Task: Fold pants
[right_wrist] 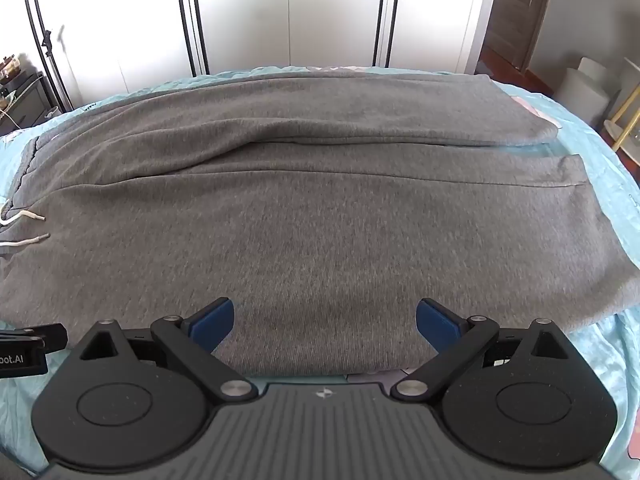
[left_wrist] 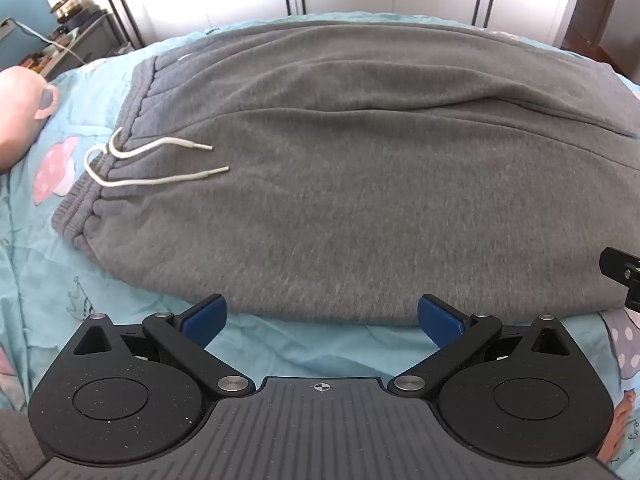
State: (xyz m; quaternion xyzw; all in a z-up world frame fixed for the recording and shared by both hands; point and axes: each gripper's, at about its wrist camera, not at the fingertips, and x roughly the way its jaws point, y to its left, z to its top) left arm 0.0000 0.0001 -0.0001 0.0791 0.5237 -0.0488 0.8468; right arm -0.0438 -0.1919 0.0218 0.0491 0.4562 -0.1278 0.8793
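Note:
Grey sweatpants (left_wrist: 340,184) lie spread flat across a light blue bed sheet (left_wrist: 320,344), waistband to the left with two white drawstrings (left_wrist: 160,160) on top. In the right wrist view the same pants (right_wrist: 304,216) show both legs side by side, cuffs at the right. My left gripper (left_wrist: 322,316) hovers open just short of the pants' near edge, blue pads wide apart, nothing between them. My right gripper (right_wrist: 325,320) hangs open over the near leg's edge, its pads apart above the cloth.
The patterned blue sheet (right_wrist: 608,344) covers the bed. A pink plush item (left_wrist: 20,120) lies at the left edge. White wardrobe doors (right_wrist: 320,12) stand behind the bed, a cluttered grey shelf (left_wrist: 76,40) at back left, a doorway (right_wrist: 520,12) at back right.

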